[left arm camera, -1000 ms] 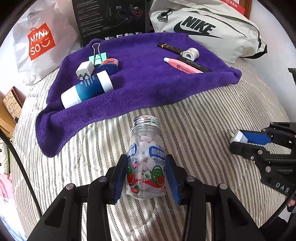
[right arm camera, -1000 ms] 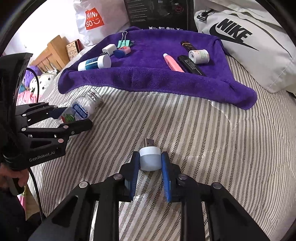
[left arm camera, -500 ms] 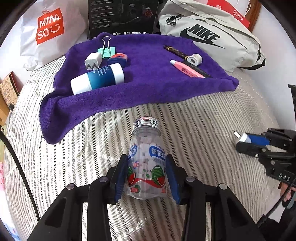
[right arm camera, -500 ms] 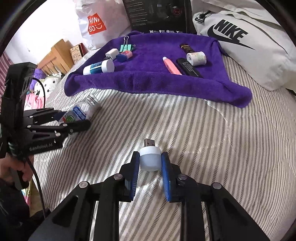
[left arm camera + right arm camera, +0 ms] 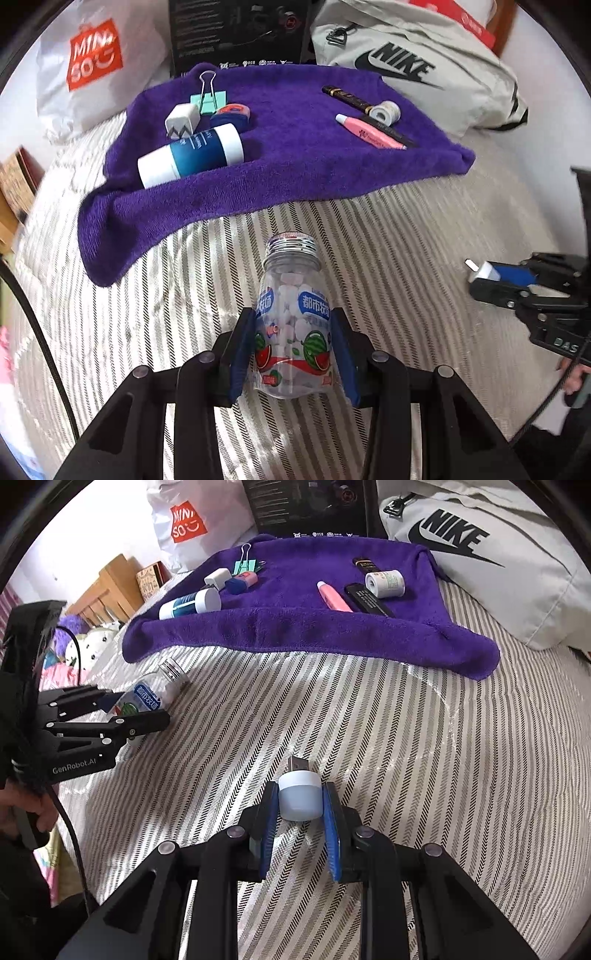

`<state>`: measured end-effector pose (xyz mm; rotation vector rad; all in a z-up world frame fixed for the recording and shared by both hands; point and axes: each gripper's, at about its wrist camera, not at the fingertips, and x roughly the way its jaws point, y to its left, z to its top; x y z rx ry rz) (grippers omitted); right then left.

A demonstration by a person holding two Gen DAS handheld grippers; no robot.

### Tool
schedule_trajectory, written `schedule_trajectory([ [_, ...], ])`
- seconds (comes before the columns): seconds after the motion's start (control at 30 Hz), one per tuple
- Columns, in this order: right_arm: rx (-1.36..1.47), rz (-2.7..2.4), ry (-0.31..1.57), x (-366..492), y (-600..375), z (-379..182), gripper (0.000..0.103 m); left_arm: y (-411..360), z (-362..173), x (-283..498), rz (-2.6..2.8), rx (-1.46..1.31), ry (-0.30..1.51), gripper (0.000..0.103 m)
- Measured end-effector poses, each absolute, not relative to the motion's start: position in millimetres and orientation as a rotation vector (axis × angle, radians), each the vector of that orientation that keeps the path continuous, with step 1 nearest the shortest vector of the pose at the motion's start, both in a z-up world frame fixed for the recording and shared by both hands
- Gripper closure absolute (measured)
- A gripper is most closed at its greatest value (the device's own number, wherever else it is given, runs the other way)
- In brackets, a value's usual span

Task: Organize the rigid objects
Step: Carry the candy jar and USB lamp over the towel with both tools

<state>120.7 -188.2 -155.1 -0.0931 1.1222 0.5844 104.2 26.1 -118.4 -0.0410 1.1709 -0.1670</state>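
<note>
My left gripper (image 5: pixel 293 328) is shut on a clear candy bottle (image 5: pixel 293 317) with a watermelon label, held above the striped bed, cap pointing toward the purple towel (image 5: pixel 280 162). My right gripper (image 5: pixel 299 801) is shut on a small white USB plug light (image 5: pixel 299 794). On the towel lie a white-and-blue tube (image 5: pixel 190 155), a white charger (image 5: pixel 181 120), a green binder clip (image 5: pixel 207 96), a blue-and-pink case (image 5: pixel 231 115), a pink marker (image 5: pixel 369 131), a dark pen (image 5: pixel 347 96) and a small tape roll (image 5: pixel 386 110). The right gripper shows in the left view (image 5: pixel 476 277), the left gripper in the right view (image 5: pixel 147 709).
A white MINISO bag (image 5: pixel 92 62), a black box (image 5: pixel 240 33) and a grey Nike bag (image 5: pixel 417 62) stand behind the towel. Wooden furniture (image 5: pixel 107 590) is off the bed's left. The striped bedspread (image 5: pixel 406 738) lies between the grippers and the towel.
Both grippers have lifted and pulled back slightly from the towel, each still holding its object. The towel's items have not moved.
</note>
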Motion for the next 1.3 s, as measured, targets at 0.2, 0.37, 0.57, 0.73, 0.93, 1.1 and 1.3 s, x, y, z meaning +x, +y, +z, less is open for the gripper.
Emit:
schedule_trajectory([
  [0.2,-0.065,0.599,1.106,126.1,-195.6,-145.6,0.080,32.2,-108.6,100.8,-0.180,-0.075,1.153,0.064],
  [0.37,-0.053,0.622,1.109,127.0,-193.5,-144.8,0.079,35.7,-101.1,100.5,-0.192,-0.103,1.136,0.064],
  [0.57,-0.047,0.650,1.110,134.0,-187.0,-139.9,0.079,37.8,-85.1,111.4,-0.208,-0.109,1.105,0.064],
  [0.73,-0.050,0.674,1.086,143.6,-181.4,-124.9,0.079,41.5,-72.1,131.0,-0.212,-0.105,1.080,0.064],
  [0.93,-0.073,0.691,1.053,164.5,-174.7,-104.4,0.079,44.3,-60.1,155.9,-0.221,-0.088,1.062,0.064],
  [1.1,-0.090,0.688,1.025,195.6,-167.3,-90.7,0.079,47.8,-56.5,180.1,-0.218,-0.088,1.055,0.064],
  [1.3,-0.097,0.672,1.019,244.7,-158.9,-88.5,0.079,54.7,-56.8,201.6,-0.204,-0.091,1.056,0.064],
])
